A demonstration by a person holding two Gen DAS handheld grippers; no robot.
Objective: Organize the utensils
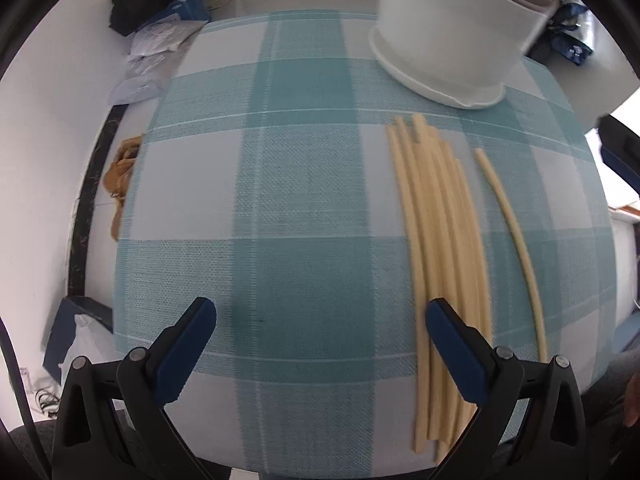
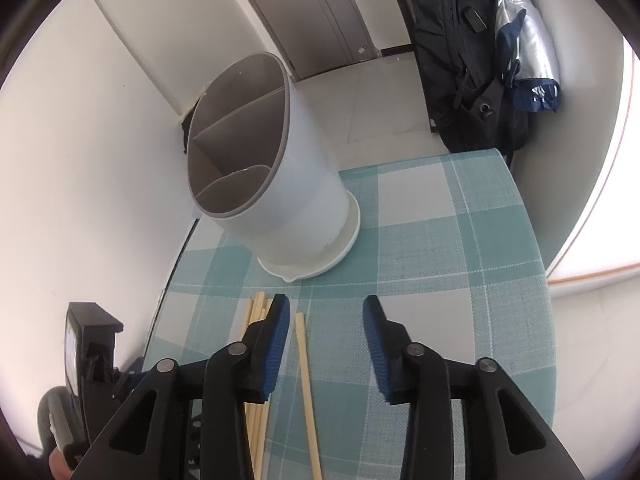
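Note:
Several pale wooden chopsticks [image 1: 440, 248] lie in a bundle on the teal checked tablecloth [image 1: 288, 184], with one single chopstick [image 1: 516, 240] apart to their right. My left gripper [image 1: 320, 316] is open and empty above the cloth; its right finger [image 1: 452, 344] hangs over the bundle. A white utensil holder [image 1: 456, 36] with grey divided compartments stands beyond them. In the right wrist view the holder [image 2: 276, 172] stands ahead. My right gripper [image 2: 326, 308] is open and empty, with the single chopstick [image 2: 306, 384] between its fingers and the bundle [image 2: 256, 312] at its left finger.
Dark bags and papers [image 1: 160, 12] lie on the floor left of the table. A brown item [image 1: 120, 172] lies by the table's left edge. Jackets [image 2: 480, 52] hang beyond the table's far end. The left gripper's body [image 2: 88, 352] shows at the lower left of the right wrist view.

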